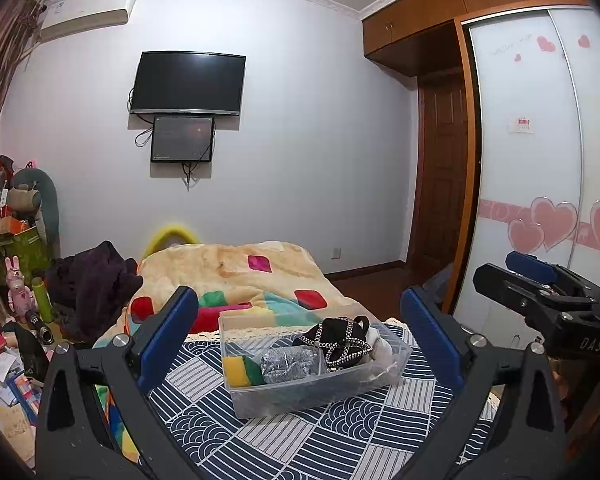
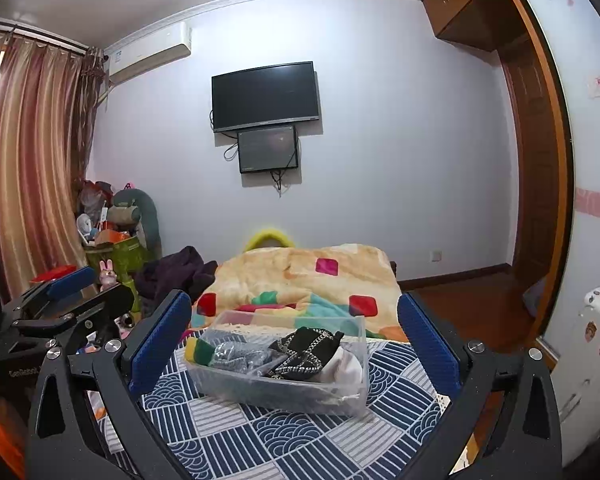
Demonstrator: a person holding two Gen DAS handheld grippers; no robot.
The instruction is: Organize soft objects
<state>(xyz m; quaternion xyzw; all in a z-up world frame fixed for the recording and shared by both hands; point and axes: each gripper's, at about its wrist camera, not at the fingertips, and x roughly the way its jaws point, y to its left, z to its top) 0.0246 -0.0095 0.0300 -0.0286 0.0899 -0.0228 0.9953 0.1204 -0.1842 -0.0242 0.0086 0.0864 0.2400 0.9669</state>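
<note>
So I'm holding both claws up over the bed right now and neither is gripping anything: the left gripper (image 1: 300, 332) is spread wide, blue pads framing the clear plastic bin (image 1: 284, 398) from either side without touching it, and the right gripper (image 2: 296, 340) is sitting just as wide, lined up on the same bin (image 2: 340, 394). In the left wrist view I'm also catching the right gripper poking in at the right edge, and the right wrist view is showing the left one off to its left. The bin is resting on a navy and white patterned cloth (image 1: 300, 440) at the near end of the bed. Inside it, soft stuff is lying bunched together: a yellow and green striped piece (image 1: 242, 372) at the left, a crumpled grey item (image 1: 288, 364) in the middle, a black piece with white braided trim (image 1: 340, 340) piled on top toward the right, and something white (image 1: 380, 346) tucked at the right end. Beyond the bin a colourful patchwork blanket (image 1: 236, 272) is covering the bed, with a dark purple garment (image 1: 96, 280) heaped at its left edge. Further out, a TV (image 1: 188, 82) is hanging on the far wall.
</note>
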